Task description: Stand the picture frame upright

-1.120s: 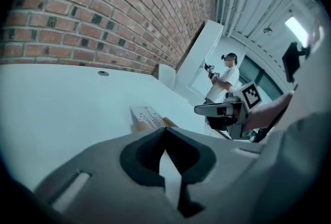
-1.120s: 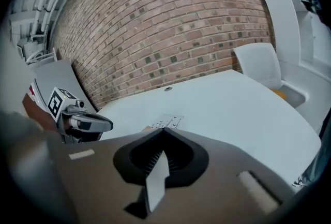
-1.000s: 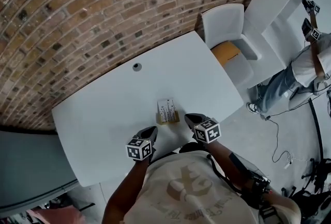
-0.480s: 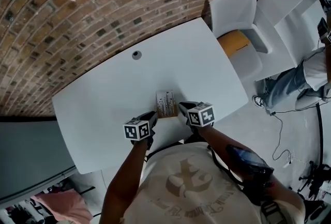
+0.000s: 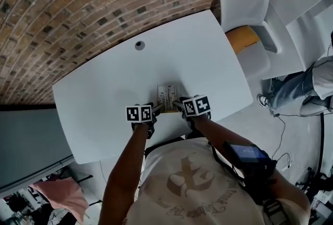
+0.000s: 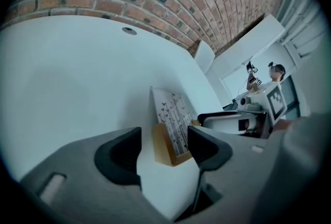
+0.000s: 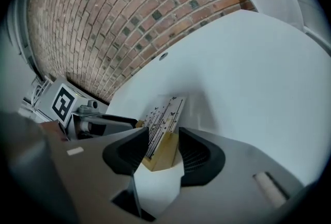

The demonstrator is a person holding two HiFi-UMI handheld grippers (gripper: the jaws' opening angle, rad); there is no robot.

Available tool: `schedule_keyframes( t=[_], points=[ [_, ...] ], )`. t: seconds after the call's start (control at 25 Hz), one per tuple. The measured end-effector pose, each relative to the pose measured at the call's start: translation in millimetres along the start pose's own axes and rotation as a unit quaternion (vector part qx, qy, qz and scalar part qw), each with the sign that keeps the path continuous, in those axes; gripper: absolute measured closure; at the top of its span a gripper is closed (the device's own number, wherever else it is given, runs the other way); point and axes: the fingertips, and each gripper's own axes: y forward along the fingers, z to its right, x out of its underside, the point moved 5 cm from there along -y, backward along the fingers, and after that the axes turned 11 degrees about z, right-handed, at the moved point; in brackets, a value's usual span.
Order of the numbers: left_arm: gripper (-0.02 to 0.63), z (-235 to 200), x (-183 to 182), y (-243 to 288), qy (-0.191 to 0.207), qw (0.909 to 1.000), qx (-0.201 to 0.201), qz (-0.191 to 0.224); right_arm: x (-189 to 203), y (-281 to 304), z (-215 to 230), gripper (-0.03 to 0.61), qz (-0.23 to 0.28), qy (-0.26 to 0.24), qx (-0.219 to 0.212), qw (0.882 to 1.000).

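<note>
Frame (image 5: 167, 98) sits on the table (image 5: 104, 89) near your front edge, dead centre between both claws. Its long axis runs away from you; the wooden short edge is nearest you. It looks tilted rather than flat, printed face angled up and toward your right, but you can't tell from here whether it's propped on a stand.

Left gripper (image 6: 163, 149): jaws opening, the frame's near-left corner between them, pads off it, so released. Right gripper (image 7: 164, 151): jaws also opening, the near-right corner between them. The left pad is very close to the printed face, but there's no clamp.

Both claws are about equally near, one on each near corner. Any lift likely pivots the frame about that near wooden edge, far end going up.
</note>
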Motion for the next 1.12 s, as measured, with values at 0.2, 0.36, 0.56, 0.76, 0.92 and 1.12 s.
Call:
schedule_keyframes(
  t=[0.2,0.36,0.56,0.76,0.92,1.12],
  points=[
    [0.321,1,-1,11,0.002,0.9994,-0.013,-0.031,6,10,5,0.377,-0.036,0.033,0.001,0.999],
    [0.325,1,3,15,-0.003,0.9984,-0.020,-0.054,9,14,8,0.387,-0.059,0.049,-0.001,0.997],
    [0.385,-1,5,16,-0.030,0.9977,-0.024,-0.055,10,21,11,0.423,-0.084,0.068,-0.016,0.994],
    [0.437,2,5,16,-0.045,0.9972,-0.018,-0.056,9,21,11,0.430,-0.100,0.066,-0.025,0.993],
    [0.460,2,9,11,-0.056,0.9972,-0.018,-0.046,8,19,9,0.437,-0.101,0.047,-0.029,0.993],
    [0.486,8,17,3,-0.075,0.9970,-0.011,-0.017,7,12,7,0.446,-0.099,0.009,-0.031,0.995]
  ],
)
